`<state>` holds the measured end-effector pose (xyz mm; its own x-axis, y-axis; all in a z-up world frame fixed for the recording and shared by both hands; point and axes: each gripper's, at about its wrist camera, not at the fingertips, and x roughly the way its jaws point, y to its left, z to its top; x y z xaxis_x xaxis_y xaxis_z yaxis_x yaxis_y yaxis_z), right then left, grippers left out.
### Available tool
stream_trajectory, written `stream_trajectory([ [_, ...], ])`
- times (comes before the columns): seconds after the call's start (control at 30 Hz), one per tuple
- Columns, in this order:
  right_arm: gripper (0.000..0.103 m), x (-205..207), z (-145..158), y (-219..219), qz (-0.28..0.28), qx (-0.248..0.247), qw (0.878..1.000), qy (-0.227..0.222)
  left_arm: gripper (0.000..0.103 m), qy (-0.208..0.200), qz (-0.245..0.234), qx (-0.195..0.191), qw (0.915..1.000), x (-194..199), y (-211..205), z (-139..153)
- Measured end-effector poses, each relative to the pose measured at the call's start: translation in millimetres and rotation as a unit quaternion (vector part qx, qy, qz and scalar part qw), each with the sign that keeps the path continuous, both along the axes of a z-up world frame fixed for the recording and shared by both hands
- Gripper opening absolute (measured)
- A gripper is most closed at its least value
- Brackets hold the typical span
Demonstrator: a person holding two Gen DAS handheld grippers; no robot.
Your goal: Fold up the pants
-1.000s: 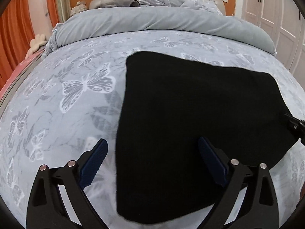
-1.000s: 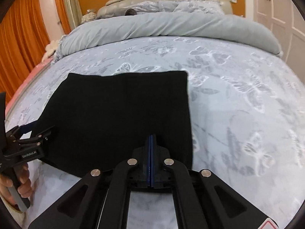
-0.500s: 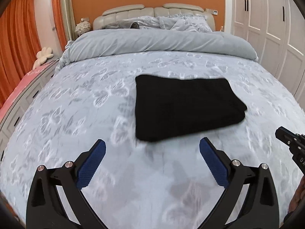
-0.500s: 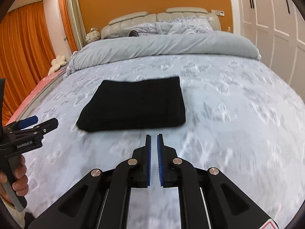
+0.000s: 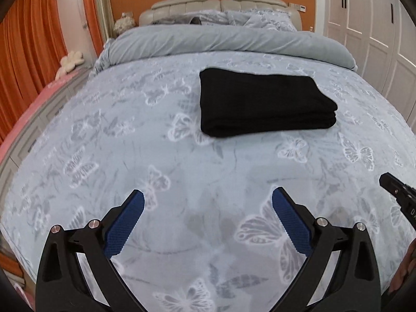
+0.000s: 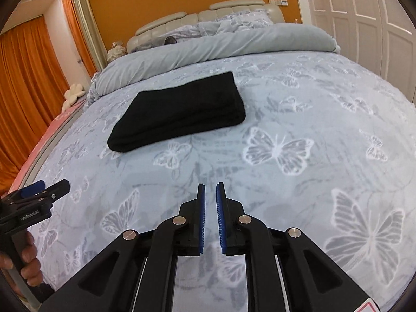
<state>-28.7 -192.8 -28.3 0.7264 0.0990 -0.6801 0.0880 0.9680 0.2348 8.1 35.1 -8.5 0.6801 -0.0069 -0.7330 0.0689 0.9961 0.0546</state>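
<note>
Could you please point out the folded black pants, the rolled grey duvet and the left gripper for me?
folded black pants [image 5: 262, 101], left wrist view, middle of the top layer.
rolled grey duvet [image 5: 221, 40], left wrist view, middle of the roll.
left gripper [image 5: 208, 200], left wrist view, midway between its open fingertips.

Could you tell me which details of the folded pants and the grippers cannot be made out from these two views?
- Pants: black fabric shows no waistband, legs or seams in either view; only stacked fold edges show.
- Pants' underside: hidden against the bedspread.
- Right gripper in the left wrist view: cut off by the right edge.
- Left gripper in the right wrist view: partly cut off by the left edge.
</note>
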Motion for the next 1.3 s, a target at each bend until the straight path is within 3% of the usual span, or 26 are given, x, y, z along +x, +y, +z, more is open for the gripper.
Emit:
stream_trajectory([
  [0.17, 0.011, 9.0, -4.6, 4.6, -0.003, -0.026, 1.0, 0.0, 0.097, 0.013, 0.008, 0.019, 0.9997, 11.0, 1.4, -21.6],
  [0.4, 0.011, 35.1, 8.7, 12.8, 0.008, -0.032, 0.999, -0.016, 0.097, 0.013, 0.006, 0.029, 0.9995, 29.5, -3.7, -28.3],
  [0.43, 0.013, 40.2, 12.2, 15.7, 0.009, -0.032, 0.999, -0.02, 0.097, 0.014, 0.004, 0.028, 0.9995, 31.2, -4.5, -29.3],
  [0.53, 0.032, 48.4, 20.2, 23.6, 0.009, -0.035, 0.999, -0.037, 0.097, 0.017, 0.003, 0.033, 0.9993, 34.9, -7.3, -35.2],
  [0.7, 0.032, 45.8, 17.4, 31.6, 0.013, -0.052, 0.998, -0.038, 0.097, 0.025, -0.001, 0.022, 0.9995, 37.1, -7.9, -39.3],
  [0.9, 0.034, 41.4, 14.5, 19.5, -0.003, -0.038, 0.999, -0.03, 0.097, 0.021, -0.001, 0.018, 0.9996, 39.1, -8.8, -39.5],
  [1.3, 0.037, 37.6, 9.3, 22.0, -0.002, -0.034, 0.999, -0.022, 0.097, -0.005, 0.003, 0.033, 0.9994, 33.5, -13.3, -34.2],
])
